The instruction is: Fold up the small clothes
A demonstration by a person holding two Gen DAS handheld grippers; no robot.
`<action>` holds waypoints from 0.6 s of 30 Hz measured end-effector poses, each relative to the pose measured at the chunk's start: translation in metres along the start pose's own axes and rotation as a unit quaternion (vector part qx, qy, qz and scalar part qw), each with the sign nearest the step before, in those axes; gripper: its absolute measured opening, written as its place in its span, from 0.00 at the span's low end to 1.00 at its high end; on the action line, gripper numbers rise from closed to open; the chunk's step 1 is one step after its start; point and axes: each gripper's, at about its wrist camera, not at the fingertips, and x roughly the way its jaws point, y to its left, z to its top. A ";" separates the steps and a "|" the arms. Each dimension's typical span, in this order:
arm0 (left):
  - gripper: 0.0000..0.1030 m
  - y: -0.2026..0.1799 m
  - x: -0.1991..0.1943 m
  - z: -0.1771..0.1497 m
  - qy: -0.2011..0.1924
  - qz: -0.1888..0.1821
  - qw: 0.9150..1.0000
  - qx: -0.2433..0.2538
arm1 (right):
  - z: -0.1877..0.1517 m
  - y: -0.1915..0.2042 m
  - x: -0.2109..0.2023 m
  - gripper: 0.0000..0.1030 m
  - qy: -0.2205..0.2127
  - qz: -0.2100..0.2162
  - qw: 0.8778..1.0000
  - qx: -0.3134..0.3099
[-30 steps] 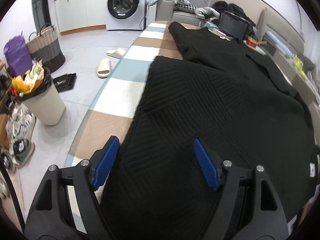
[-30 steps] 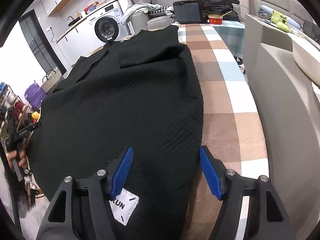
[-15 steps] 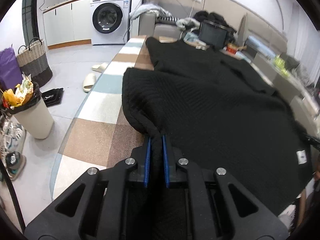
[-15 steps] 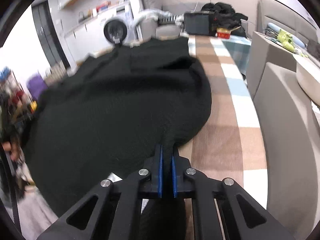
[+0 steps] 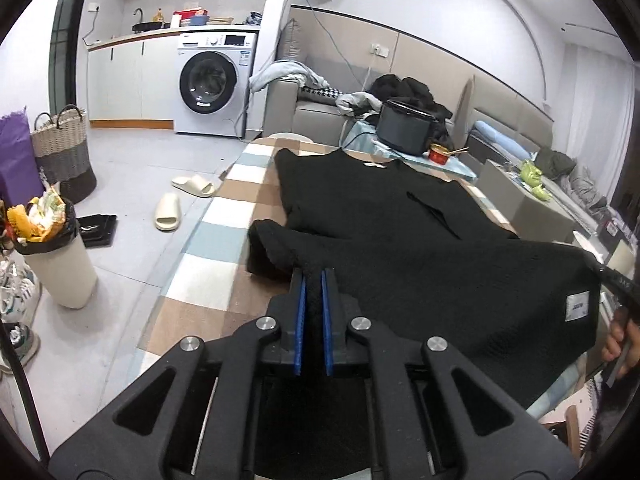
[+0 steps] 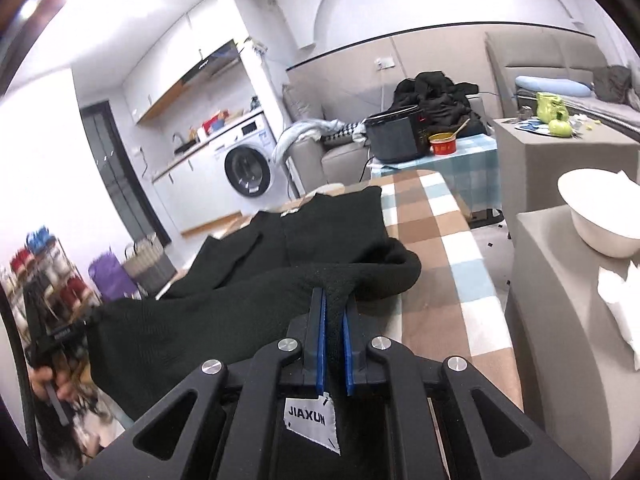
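With blue pads pinched tight on a bunched edge of cloth, left gripper seen at lower centre of the left wrist view, clamped on the black garment. Garment spread over the checked table, filling the middle and right of that frame, near hem raised off the surface and stretched toward the lower right edge, far part lying flat up toward the frame's centre. White label stitched on the hem at right. Farther right, at the frame's edge, a hand gripping a black handle.

Right gripper at lower centre of the right wrist view, likewise squeezed narrow on a fold of the same garment, cloth rising in a small peak between the pads. White label reading JIAXUN hanging just below the pads, over the gripper body. Garment running from there toward the left and up to the frame's centre, over the checked table. At far left, blurred, a hand around the other gripper's handle.

Beyond the table: washing machine upper left of centre in the left wrist view, slippers on the floor at left, waste bin at far left, black cooker above centre.
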 end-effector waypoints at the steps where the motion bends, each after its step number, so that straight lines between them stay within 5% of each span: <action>1: 0.05 0.003 -0.003 -0.004 0.004 -0.002 1.000 -0.001 | -0.001 -0.001 0.000 0.06 0.002 -0.003 1.000 0.000; 9: 0.07 0.025 0.018 -0.024 0.053 0.000 0.998 -0.030 | -0.020 -0.009 0.016 0.08 0.069 -0.017 0.997 0.003; 12: 0.39 0.029 0.024 -0.034 0.071 -0.001 0.997 -0.031 | -0.025 -0.012 0.023 0.14 0.101 -0.023 0.995 -0.001; 13: 0.64 0.030 0.025 -0.038 0.074 0.005 0.997 -0.031 | -0.028 -0.014 0.025 0.17 0.113 -0.027 0.993 -0.004; 14: 0.75 0.031 0.026 -0.041 0.073 0.009 0.997 -0.029 | -0.031 -0.016 0.026 0.22 0.122 -0.031 0.992 -0.006; 18: 0.76 0.033 0.043 -0.053 0.102 0.038 0.994 -0.011 | -0.044 -0.024 0.026 0.40 0.149 -0.041 0.988 -0.012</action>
